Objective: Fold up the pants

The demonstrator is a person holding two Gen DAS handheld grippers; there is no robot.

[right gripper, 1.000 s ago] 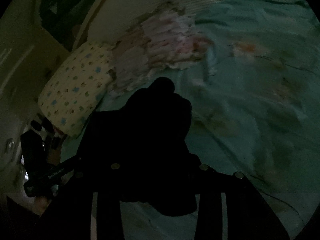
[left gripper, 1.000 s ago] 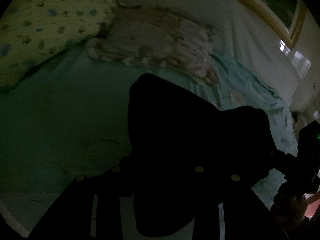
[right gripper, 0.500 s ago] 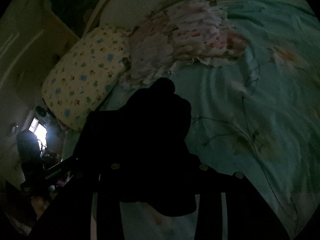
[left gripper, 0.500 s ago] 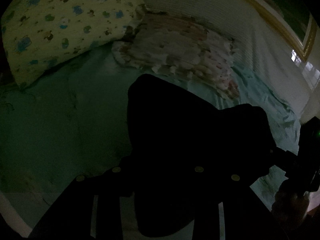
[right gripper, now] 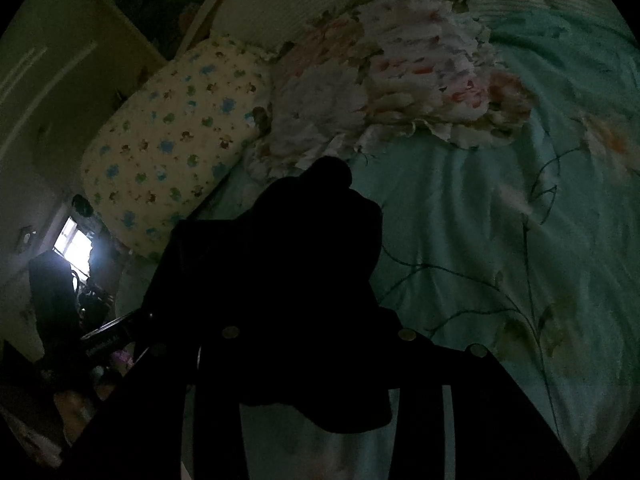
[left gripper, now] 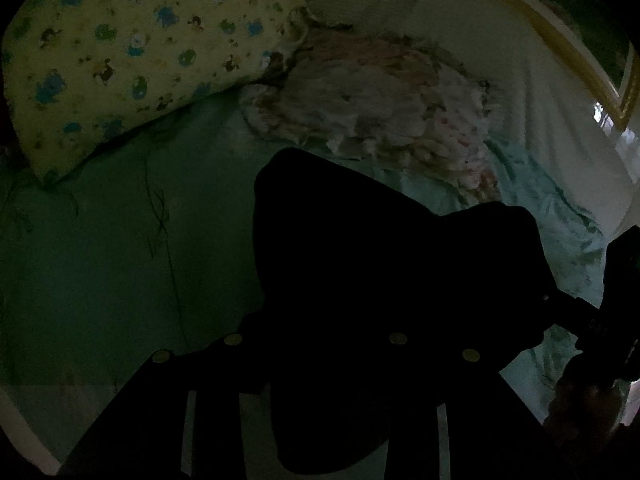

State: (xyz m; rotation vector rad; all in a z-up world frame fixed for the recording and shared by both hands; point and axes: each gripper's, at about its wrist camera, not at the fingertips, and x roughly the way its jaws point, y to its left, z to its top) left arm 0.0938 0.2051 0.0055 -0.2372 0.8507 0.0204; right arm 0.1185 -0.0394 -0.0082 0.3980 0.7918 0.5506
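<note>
The black pants [left gripper: 380, 280] hang bunched in front of my left gripper [left gripper: 316, 360], which is shut on the cloth; its fingertips are hidden in the dark fabric. In the right wrist view the same pants [right gripper: 288, 288] fill the centre, and my right gripper [right gripper: 316, 360] is shut on them too. Both grippers hold the pants above the teal bedsheet [right gripper: 500, 240]. The right gripper's body shows at the right edge of the left view [left gripper: 600, 320], and the left gripper's body shows at the left of the right view [right gripper: 116, 332].
A yellow patterned pillow [left gripper: 120, 52] and a crumpled floral blanket [left gripper: 380, 104] lie at the head of the bed by the headboard [left gripper: 500, 40]. The pillow [right gripper: 172, 144] and blanket [right gripper: 400, 80] also show in the right view. A lit window [right gripper: 76, 244] is far left.
Both views have shifted toward the head of the bed: pillow and blanket now sit larger and closer. The pants stay gripped in both grippers in the same shape.
</note>
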